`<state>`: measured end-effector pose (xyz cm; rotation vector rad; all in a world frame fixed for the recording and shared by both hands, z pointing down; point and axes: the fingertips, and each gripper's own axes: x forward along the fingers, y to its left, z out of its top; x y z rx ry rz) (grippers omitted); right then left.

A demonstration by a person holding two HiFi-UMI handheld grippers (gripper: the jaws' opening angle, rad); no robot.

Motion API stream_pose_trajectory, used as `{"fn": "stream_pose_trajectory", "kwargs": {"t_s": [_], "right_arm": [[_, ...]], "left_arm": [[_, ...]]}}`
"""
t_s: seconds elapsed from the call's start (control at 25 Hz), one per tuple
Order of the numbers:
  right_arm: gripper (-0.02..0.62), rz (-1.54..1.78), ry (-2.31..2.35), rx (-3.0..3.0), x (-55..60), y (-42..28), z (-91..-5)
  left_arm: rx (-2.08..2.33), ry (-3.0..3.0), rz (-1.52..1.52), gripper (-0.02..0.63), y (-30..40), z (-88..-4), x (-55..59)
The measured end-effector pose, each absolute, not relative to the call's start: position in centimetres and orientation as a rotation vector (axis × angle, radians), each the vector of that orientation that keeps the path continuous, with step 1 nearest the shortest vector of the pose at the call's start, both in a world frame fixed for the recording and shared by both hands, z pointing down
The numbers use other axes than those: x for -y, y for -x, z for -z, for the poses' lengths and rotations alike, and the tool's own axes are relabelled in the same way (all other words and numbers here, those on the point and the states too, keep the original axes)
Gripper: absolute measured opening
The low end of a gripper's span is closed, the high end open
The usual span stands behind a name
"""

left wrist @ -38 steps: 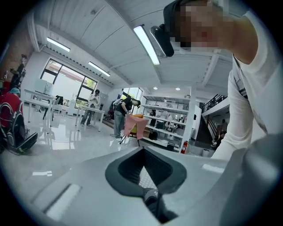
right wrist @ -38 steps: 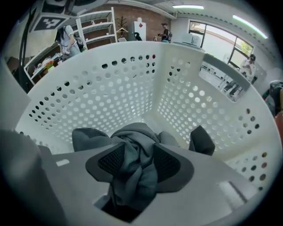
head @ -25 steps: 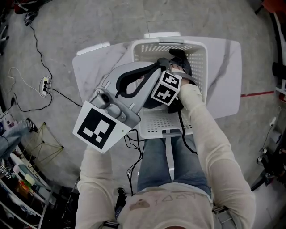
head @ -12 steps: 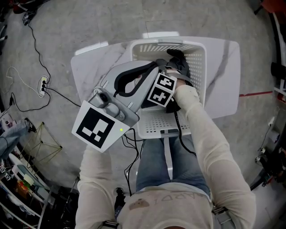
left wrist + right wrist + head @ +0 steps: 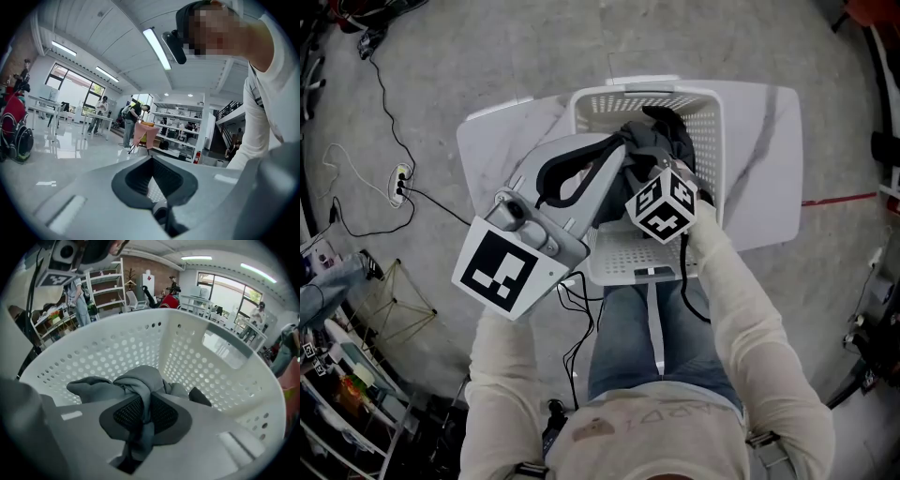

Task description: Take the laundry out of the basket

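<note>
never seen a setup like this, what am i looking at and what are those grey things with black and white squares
A person holds a hand-held gripper in each hand; there is no robot arm. The marker cubes are part of the grippers. The head view comes from a camera on the person's head, looking down. The other two views come from a camera riding on each gripper, looking along its fingers. A white perforated laundry basket stands on a white table. The right gripper is inside the basket, its fingers shut on a grey garment. The left gripper is shut with nothing between its fingers.
</note>
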<state>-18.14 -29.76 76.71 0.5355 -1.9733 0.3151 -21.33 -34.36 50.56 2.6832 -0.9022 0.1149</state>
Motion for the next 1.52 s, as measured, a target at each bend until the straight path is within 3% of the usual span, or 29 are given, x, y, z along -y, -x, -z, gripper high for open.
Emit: {"fn": "stream_pose_trajectory", "kwargs": {"t_s": [0.76,1.52], "right_arm": [[0.075,-0.329,-0.892,2.425,27.7,15.9,-52.2],[0.077,-0.195,-1.069,2.705,16.1,1.5,-31.3]], "left_arm": [[1.089,-2.753,-0.101,0.0,20.5,-38.2,30.8],[1.343,-2.799,-0.035,0.0,9.5,-23.0,15.5]]}}
